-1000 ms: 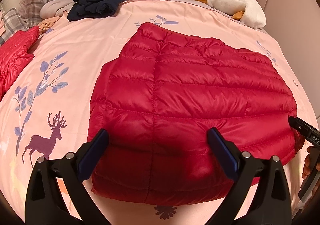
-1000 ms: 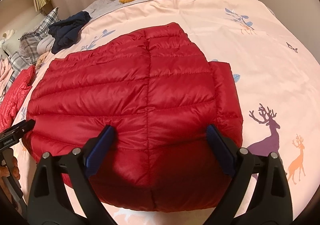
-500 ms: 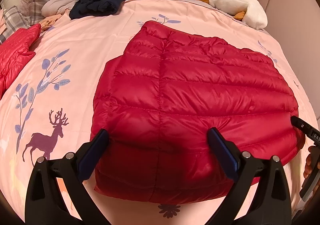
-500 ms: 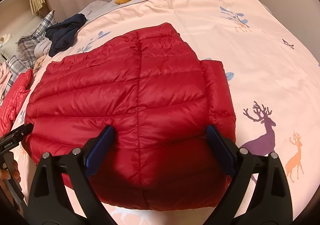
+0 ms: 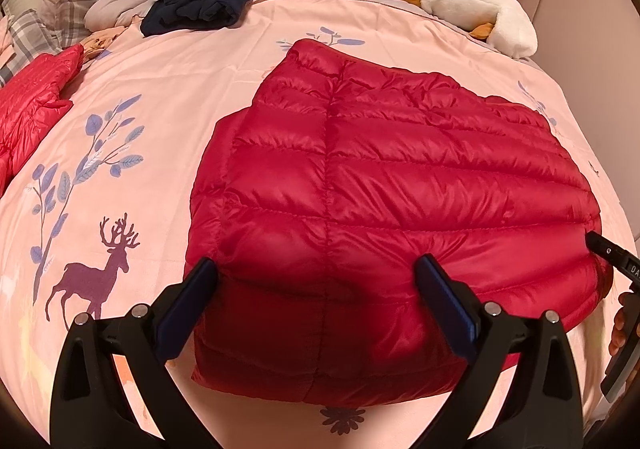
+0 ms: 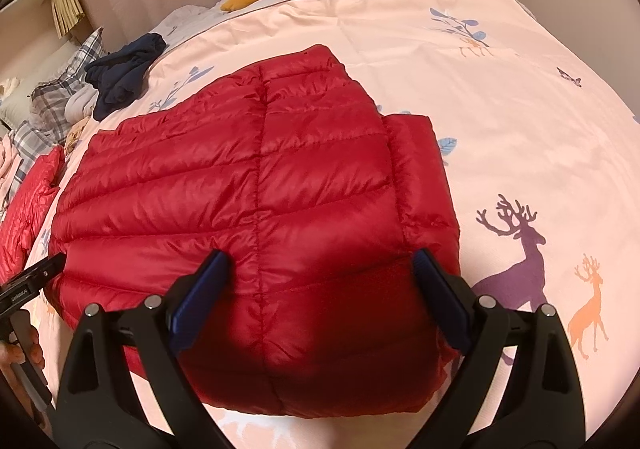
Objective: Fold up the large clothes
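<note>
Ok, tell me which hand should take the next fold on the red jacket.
Probably the right: its open tongs hover beside the jacket's sticking-out flap. The left tongs, also open, face smooth fabric.

Warm, dim indoor light, soft shadows beneath each tool, sharp focus, strong fisheye bending, dark vignetted corners

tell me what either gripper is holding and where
Nothing: left gripper and right gripper both hover open above the red puffer jacket.
</note>
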Action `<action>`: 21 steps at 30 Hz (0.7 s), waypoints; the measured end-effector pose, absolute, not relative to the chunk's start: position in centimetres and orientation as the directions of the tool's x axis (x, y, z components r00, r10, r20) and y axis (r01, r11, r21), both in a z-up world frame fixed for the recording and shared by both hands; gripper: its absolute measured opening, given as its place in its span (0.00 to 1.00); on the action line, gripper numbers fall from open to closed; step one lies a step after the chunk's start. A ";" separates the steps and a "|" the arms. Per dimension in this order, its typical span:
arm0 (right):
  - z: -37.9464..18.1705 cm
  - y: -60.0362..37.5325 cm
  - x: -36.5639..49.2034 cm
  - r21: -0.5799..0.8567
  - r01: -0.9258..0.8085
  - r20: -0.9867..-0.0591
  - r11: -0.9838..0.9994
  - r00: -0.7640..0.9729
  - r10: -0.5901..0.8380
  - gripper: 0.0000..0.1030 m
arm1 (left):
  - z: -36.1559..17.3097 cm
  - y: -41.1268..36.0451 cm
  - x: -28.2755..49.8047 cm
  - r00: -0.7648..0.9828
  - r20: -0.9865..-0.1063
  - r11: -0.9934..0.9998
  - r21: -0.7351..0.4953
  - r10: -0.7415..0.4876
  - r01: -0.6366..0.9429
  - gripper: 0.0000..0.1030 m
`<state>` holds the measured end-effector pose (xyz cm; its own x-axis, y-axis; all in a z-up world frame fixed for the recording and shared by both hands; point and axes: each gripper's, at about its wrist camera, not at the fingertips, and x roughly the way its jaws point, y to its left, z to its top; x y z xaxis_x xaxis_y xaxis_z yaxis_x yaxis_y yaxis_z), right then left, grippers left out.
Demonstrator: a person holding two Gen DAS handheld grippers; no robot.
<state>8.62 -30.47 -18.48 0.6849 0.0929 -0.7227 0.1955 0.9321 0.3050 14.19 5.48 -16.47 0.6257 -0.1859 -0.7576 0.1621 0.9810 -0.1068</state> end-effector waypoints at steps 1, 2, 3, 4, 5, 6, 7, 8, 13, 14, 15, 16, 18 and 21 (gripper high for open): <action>-18.5 -30.5 8.6 0.305 0.196 -0.723 0.932 0.685 0.092 0.91 | -16.5 5.5 14.2 0.625 -0.758 0.981 -0.109 -0.187 0.162 0.97; -18.5 -30.5 8.6 0.305 0.197 -0.723 0.932 0.685 0.092 0.91 | -16.4 5.5 14.2 0.625 -0.757 0.981 -0.109 -0.187 0.162 0.97; -18.5 -30.6 8.5 0.306 0.199 -0.723 0.931 0.685 0.091 0.91 | -16.5 5.5 14.2 0.625 -0.758 0.981 -0.109 -0.187 0.161 0.97; -18.5 -30.7 8.4 0.306 0.203 -0.723 0.930 0.685 0.089 0.91 | -16.4 5.5 14.2 0.625 -0.758 0.981 -0.108 -0.187 0.162 0.97; -18.5 -30.8 8.4 0.308 0.206 -0.723 0.929 0.685 0.088 0.91 | -16.4 5.5 14.2 0.625 -0.758 0.981 -0.108 -0.187 0.162 0.97; -18.6 -30.9 8.4 0.309 0.208 -0.723 0.928 0.685 0.087 0.91 | -16.5 5.6 14.2 0.624 -0.758 0.981 -0.109 -0.187 0.161 0.97; -18.6 -31.0 8.3 0.311 0.212 -0.724 0.926 0.684 0.086 0.91 | -16.5 5.7 14.2 0.624 -0.759 0.981 -0.111 -0.187 0.160 0.97; -18.6 -31.1 8.3 0.313 0.217 -0.725 0.925 0.684 0.085 0.91 | -16.6 5.8 14.1 0.624 -0.759 0.981 -0.112 -0.187 0.157 0.97; -18.8 -31.5 8.1 0.314 0.228 -0.727 0.922 0.683 0.079 0.91 | -16.6 6.0 14.1 0.624 -0.759 0.982 -0.112 -0.185 0.155 0.97; -18.8 -31.5 8.1 0.314 0.229 -0.727 0.922 0.682 0.078 0.91 | -16.6 5.9 14.1 0.624 -0.759 0.981 -0.112 -0.186 0.155 0.97; -18.8 -31.6 8.0 0.314 0.231 -0.727 0.921 0.682 0.077 0.91 | -16.7 6.1 14.0 0.624 -0.759 0.982 -0.113 -0.185 0.155 0.97; -18.8 -31.6 8.1 0.315 0.232 -0.728 0.920 0.682 0.077 0.91 | -16.6 6.0 14.1 0.624 -0.759 0.981 -0.112 -0.186 0.156 0.97; -18.9 -31.7 8.0 0.316 0.235 -0.728 0.919 0.682 0.076 0.91 | -16.7 6.1 14.0 0.623 -0.760 0.981 -0.112 -0.186 0.156 0.97; -18.9 -31.7 8.0 0.316 0.235 -0.728 0.919 0.681 0.076 0.91 | -16.6 5.9 14.1 0.623 -0.760 0.981 -0.112 -0.185 0.156 0.97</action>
